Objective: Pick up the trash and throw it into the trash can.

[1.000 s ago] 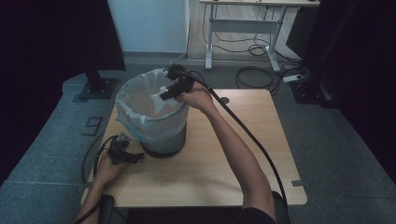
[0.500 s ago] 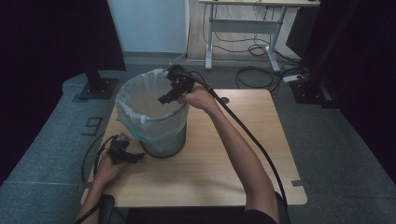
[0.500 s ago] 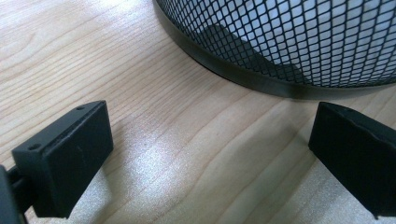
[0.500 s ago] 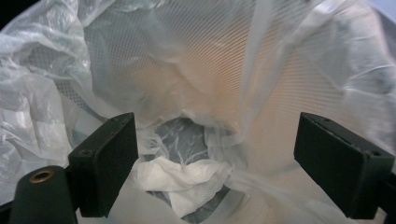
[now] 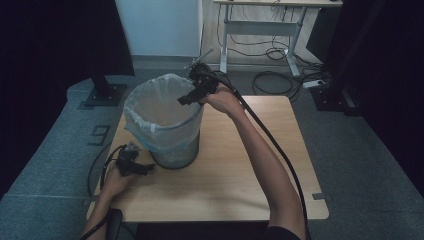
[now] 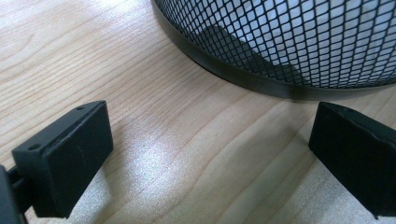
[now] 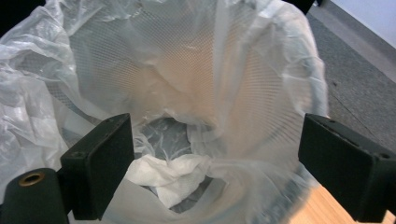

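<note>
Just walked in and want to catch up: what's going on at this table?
A person is working with two handheld grippers at a lined mesh bin. The right gripper hangs over the bin's mouth; its jaws have just been opening, with nothing between them. A crumpled white tissue lies at the bottom. The left gripper rests open on the table beside the bin.

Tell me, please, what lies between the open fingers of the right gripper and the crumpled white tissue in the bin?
Nothing: in the right gripper view the right gripper hangs open over the lined bin, with only air down to the tissue at the bottom.
</note>
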